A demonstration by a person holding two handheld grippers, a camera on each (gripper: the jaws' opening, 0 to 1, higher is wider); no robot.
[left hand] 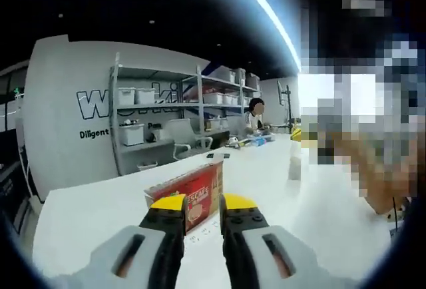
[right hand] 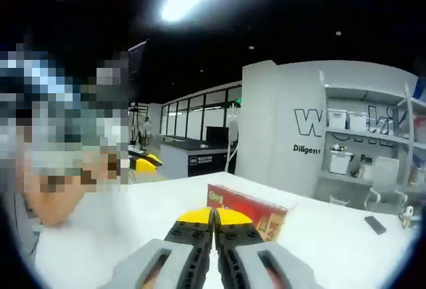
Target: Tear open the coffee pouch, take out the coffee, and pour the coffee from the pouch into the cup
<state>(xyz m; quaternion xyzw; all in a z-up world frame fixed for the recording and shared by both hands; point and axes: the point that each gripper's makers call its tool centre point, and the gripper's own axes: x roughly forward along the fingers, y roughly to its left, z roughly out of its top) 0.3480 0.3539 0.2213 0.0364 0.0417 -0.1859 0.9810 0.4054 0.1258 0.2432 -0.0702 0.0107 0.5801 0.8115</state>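
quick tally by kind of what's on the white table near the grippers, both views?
Red coffee box: 1, standing on the white table
Dark flat phone-like item: 1
Grippers: 2, left gripper with fingers apart, right gripper with fingers together
Total: 4

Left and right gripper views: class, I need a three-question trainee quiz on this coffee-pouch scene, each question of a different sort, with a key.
1. True or false: the left gripper has its jaws apart.
2. The red coffee box stands on: A) a shelf B) the white table C) a chair
3. Fill in: the right gripper has its jaws ____.

Key: 1 true; 2 B; 3 shut, nothing seen between them.
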